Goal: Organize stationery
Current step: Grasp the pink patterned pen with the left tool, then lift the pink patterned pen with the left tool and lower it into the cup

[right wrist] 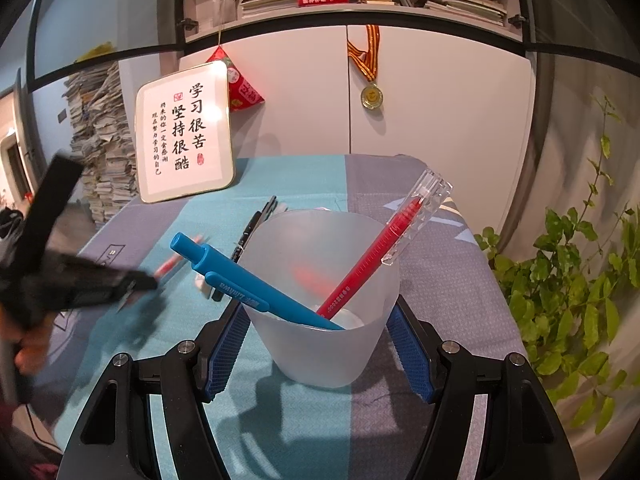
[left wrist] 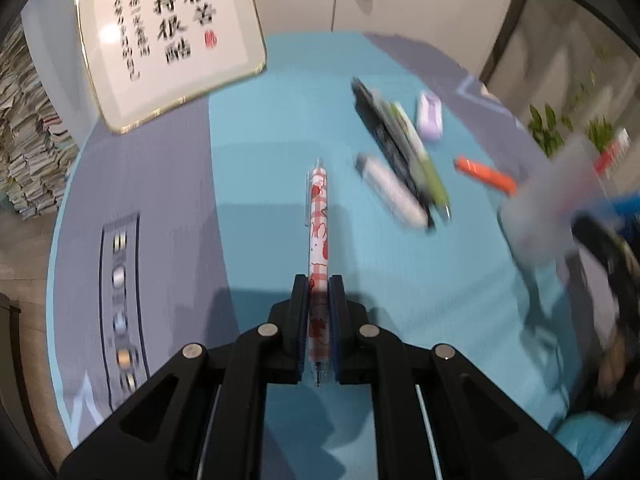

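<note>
Left wrist view shows the left gripper (left wrist: 319,312) clenched on a pink checked pen (left wrist: 319,224), pointing steeply down over the table (left wrist: 260,184). The pen is pinched near its tip, so it could swing or slip out before it reaches the cup (right wrist: 320,300). Right gripper (right wrist: 320,344) hugs the cup, tilted partly down. Bumping the blue pen (right wrist: 248,284) or red pen (right wrist: 360,268) could tip it.
</note>
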A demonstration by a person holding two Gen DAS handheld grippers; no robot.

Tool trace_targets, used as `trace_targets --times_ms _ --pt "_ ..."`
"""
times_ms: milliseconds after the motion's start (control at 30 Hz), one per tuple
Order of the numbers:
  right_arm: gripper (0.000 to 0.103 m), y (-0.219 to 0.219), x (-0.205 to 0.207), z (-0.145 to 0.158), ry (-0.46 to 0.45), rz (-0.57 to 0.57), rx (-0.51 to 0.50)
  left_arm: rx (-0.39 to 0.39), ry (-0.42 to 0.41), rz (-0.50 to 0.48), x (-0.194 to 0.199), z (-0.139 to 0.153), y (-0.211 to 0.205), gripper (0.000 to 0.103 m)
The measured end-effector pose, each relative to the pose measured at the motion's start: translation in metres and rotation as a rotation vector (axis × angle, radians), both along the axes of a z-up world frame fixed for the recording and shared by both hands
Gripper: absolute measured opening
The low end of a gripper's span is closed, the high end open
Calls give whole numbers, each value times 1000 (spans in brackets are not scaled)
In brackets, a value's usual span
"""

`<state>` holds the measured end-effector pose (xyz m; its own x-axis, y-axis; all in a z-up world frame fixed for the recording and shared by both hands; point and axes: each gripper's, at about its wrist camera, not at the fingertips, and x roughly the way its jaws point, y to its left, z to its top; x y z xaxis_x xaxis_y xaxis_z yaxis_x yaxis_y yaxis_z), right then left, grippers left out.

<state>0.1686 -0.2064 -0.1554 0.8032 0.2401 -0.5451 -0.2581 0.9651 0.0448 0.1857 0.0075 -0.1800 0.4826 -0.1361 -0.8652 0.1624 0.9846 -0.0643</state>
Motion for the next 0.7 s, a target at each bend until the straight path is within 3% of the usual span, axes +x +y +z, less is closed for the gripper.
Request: trace_targets --times_ms 100,167,233,533,600,700 --pt "71 0 0 0 1 -1 0 0 -14 -13 -3 1 -3 11" --pt "71 0 0 0 0 1 0 15 -33 -8 3 3 -4 26" --pt "71 0 0 0 0 2 1 21 -53 8 17 5 -6 34" --pt "71 0 0 0 1 4 5 66 -48 -5 75 -4 -21 30" --pt "71 0 0 0 1 3 4 65 -42 -17 80 -3 -23 13" --pt "71 0 0 0 1 4 5 78 -37 -44 73 1 -27 11"
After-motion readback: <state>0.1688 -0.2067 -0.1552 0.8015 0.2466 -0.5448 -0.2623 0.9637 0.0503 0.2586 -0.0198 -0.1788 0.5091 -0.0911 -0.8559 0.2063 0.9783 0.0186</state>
